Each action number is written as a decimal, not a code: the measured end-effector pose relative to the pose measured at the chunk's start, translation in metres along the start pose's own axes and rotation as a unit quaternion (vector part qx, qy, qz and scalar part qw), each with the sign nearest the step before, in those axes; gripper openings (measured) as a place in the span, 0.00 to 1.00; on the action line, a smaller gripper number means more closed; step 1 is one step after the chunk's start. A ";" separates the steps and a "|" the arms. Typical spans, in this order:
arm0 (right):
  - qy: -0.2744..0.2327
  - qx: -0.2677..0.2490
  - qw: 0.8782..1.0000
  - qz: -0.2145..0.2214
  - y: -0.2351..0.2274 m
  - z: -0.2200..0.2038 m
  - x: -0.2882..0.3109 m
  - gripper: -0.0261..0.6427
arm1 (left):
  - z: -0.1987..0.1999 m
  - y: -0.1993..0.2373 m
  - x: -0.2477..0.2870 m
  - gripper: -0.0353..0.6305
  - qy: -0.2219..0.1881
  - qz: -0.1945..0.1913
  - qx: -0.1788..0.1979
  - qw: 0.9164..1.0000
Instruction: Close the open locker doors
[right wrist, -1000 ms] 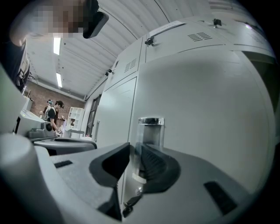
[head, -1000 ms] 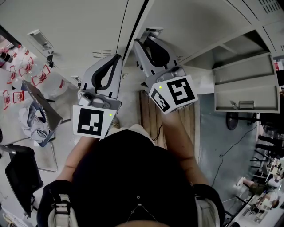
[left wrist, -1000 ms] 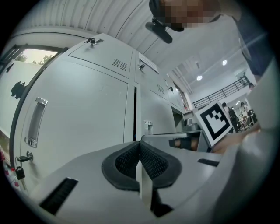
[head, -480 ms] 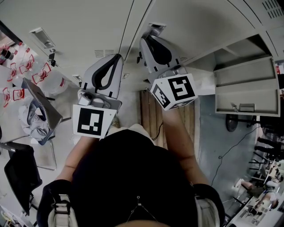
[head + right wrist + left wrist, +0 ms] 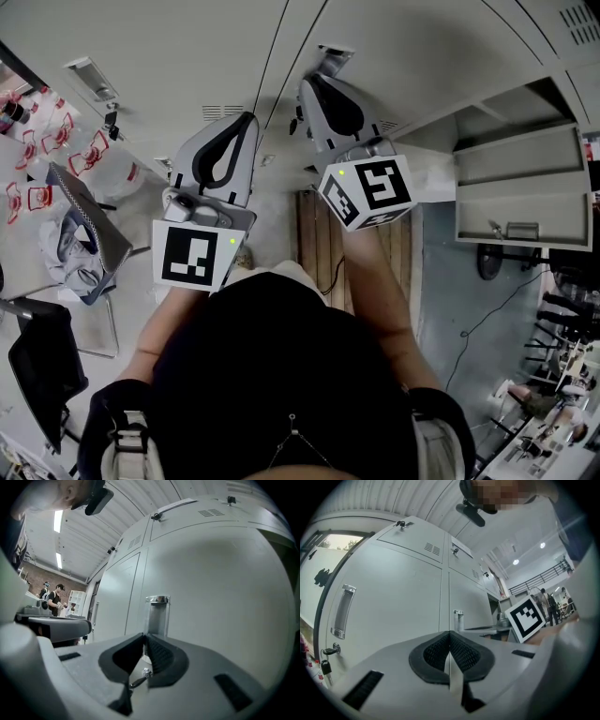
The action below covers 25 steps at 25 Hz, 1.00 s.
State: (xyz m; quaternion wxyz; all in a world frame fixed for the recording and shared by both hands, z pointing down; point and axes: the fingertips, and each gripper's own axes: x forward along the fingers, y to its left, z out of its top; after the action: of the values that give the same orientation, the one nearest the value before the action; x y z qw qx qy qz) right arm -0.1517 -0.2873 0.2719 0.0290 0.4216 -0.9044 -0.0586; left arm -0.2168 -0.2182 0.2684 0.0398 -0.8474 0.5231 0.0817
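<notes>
Just below the chrome handle of the grey locker door we hold the right gripper close up to the panel. Its jaws have just been closing and their tips all but meet, with nothing we can make out between them. Left of the handle, the left gripper hangs short of the lockers, jaws together and empty. This door looks flush with its neighbour, so we judge the step in hand to be the last press that seats it. Well to the right of the handle an open door juts out from its compartment. Next we would likely carry a gripper across, get behind its outer face and swing it in until it sits flush.
</notes>
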 end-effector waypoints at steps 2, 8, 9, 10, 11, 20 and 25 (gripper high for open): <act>0.003 -0.013 1.000 -0.009 0.000 0.000 -0.001 0.08 | 0.000 -0.001 -0.001 0.06 0.000 0.000 0.001 1.000; 0.027 -0.037 0.999 -0.025 0.002 -0.005 -0.006 0.09 | 0.000 -0.005 -0.004 0.06 0.002 0.000 0.002 1.000; 0.028 -0.036 0.999 -0.026 0.002 -0.006 -0.009 0.09 | 0.000 -0.006 -0.005 0.06 0.002 -0.001 0.001 1.000; 0.027 -0.035 0.999 -0.027 0.003 -0.006 -0.011 0.09 | 0.000 -0.007 -0.005 0.06 0.002 -0.002 0.001 1.000; 0.026 -0.034 0.999 -0.029 0.002 -0.005 -0.014 0.09 | 0.000 -0.009 -0.005 0.06 0.002 -0.003 0.000 1.000; -0.009 -0.025 0.995 -0.100 -0.025 0.010 -0.074 0.06 | 0.000 -0.048 0.003 0.06 0.000 -0.043 -0.003 0.999; -0.018 -0.024 0.986 -0.164 -0.061 0.013 -0.138 0.04 | 0.001 -0.101 0.023 0.06 -0.011 -0.090 -0.009 0.996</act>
State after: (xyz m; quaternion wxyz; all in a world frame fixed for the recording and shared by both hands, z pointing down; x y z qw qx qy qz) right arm -0.0175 -0.2192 0.2508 0.0126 0.5624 -0.8217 -0.0917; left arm -0.1168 -0.1934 0.2611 0.0447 -0.8905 0.4433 0.0915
